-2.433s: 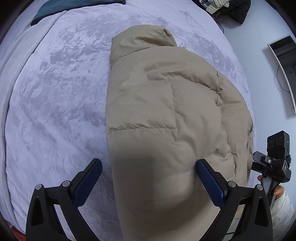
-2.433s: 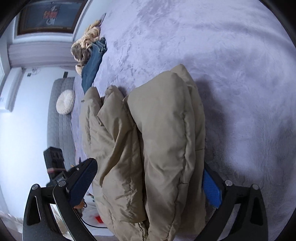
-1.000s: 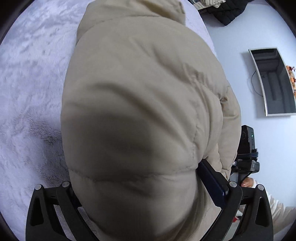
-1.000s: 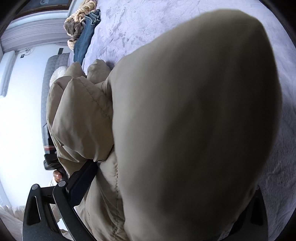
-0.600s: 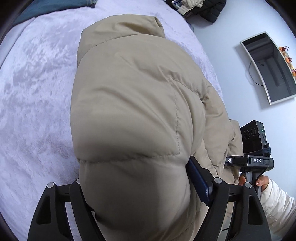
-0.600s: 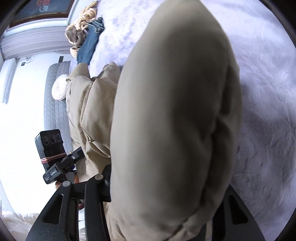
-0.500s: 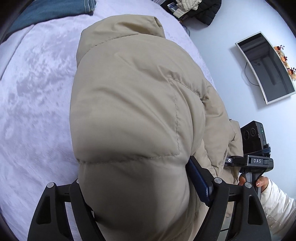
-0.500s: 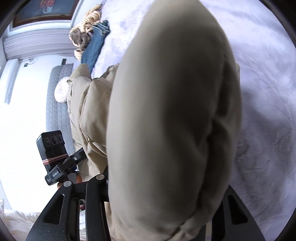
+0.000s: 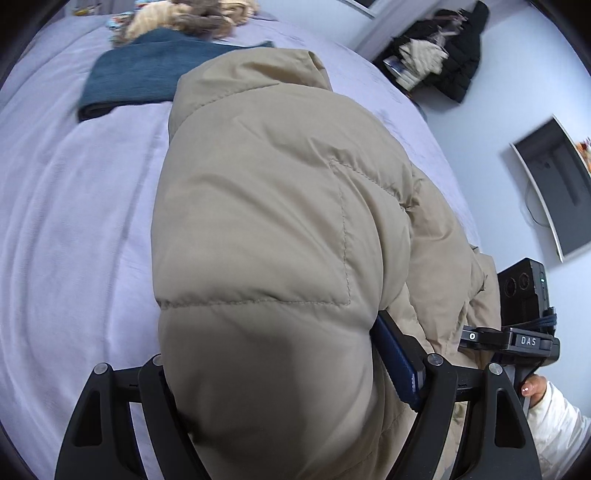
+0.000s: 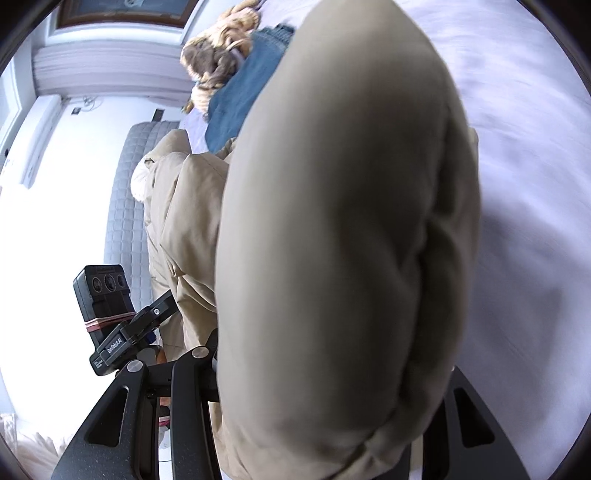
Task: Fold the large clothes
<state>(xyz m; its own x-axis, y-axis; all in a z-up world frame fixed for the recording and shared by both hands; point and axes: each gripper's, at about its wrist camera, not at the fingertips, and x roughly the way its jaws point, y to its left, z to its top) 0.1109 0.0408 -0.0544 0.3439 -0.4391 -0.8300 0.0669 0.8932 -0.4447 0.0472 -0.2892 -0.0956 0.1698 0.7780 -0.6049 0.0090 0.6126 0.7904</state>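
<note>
A folded beige puffer jacket (image 9: 280,221) fills the left wrist view, hood end pointing away from me. My left gripper (image 9: 273,350) is shut on its near edge. The blue pad (image 9: 397,362) of the right finger presses into the padding, and the left finger is buried under the fabric. In the right wrist view the same jacket (image 10: 332,221) bulges between the jaws of my right gripper (image 10: 332,369), which is shut on the thick bundle. The jacket hangs a little above the bed. Each gripper's body shows at the edge of the other's view.
The lilac plush bed cover (image 9: 66,221) spreads to the left. Folded blue jeans (image 9: 147,77) and a furry tan garment (image 9: 184,18) lie at the far end. Dark clothes (image 9: 436,55) sit piled on the floor. A white-sleeved hand (image 9: 535,391) holds the right gripper.
Both grippers have closed on the jacket, lifted it off the bed cover and carried it toward the far end. The jeans and furry garment have come into view.
</note>
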